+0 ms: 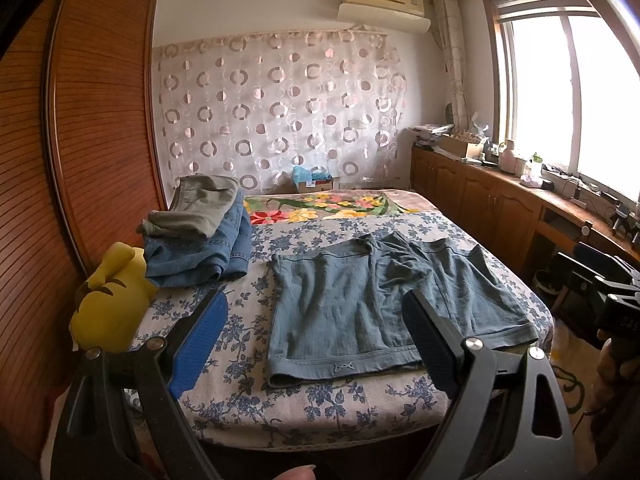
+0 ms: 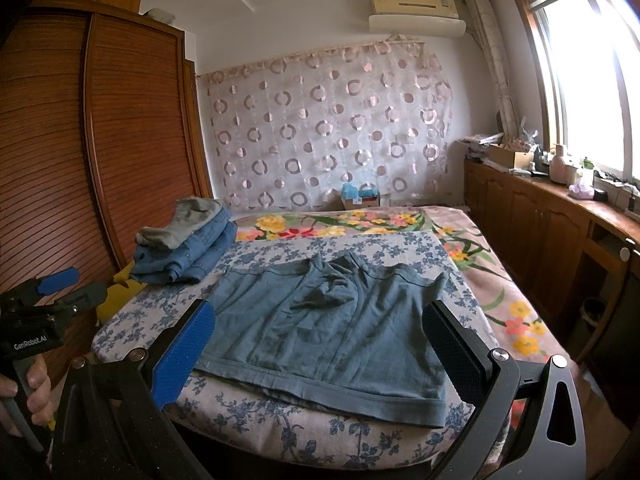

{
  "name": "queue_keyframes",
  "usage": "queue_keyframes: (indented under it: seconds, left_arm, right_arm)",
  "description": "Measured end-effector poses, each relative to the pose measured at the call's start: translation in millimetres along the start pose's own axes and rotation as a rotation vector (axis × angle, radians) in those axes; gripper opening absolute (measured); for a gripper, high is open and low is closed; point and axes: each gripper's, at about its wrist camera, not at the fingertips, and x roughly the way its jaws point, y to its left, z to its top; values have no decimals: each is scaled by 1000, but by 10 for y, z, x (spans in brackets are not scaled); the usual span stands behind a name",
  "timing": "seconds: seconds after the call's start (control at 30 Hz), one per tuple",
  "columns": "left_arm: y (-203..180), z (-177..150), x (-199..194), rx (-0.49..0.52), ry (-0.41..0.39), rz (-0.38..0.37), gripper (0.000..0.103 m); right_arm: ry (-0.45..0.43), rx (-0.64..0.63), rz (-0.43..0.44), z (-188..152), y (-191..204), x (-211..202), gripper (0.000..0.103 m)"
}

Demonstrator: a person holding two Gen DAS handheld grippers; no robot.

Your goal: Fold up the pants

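Note:
A pair of short blue-grey pants (image 1: 360, 304) lies spread flat on the bed, waistband far, leg hems near; it also shows in the right wrist view (image 2: 332, 332). My left gripper (image 1: 316, 332) is open and empty, held above the near edge of the bed in front of the pants. My right gripper (image 2: 320, 340) is open and empty, also held off the near hems. The left gripper shows at the left of the right wrist view (image 2: 52, 288); the right gripper's body shows at the far right of the left wrist view (image 1: 612, 292).
A stack of folded clothes (image 1: 200, 236), olive on denim, sits at the bed's far left. A yellow plush toy (image 1: 112, 300) lies next to it. A wooden wardrobe (image 1: 88, 140) stands left, a cluttered wooden counter (image 1: 520, 192) right under the window.

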Motion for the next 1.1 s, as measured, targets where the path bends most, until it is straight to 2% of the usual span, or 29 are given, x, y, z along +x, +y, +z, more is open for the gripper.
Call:
queue_keyframes:
  seconds: [0.27,0.4,1.1]
  left_arm:
    - [-3,-1,-2,0,-2,-1,89]
    - [-46,99,-135,2,-6,-2,89]
    - [-47,83,-150,2,-12,-3,89]
  right_arm:
    - [4,2,0,1,-13,10,103]
    - [2,4,-1,6,-25,13,103]
    - [-6,1,-4,13,-16,-20,103]
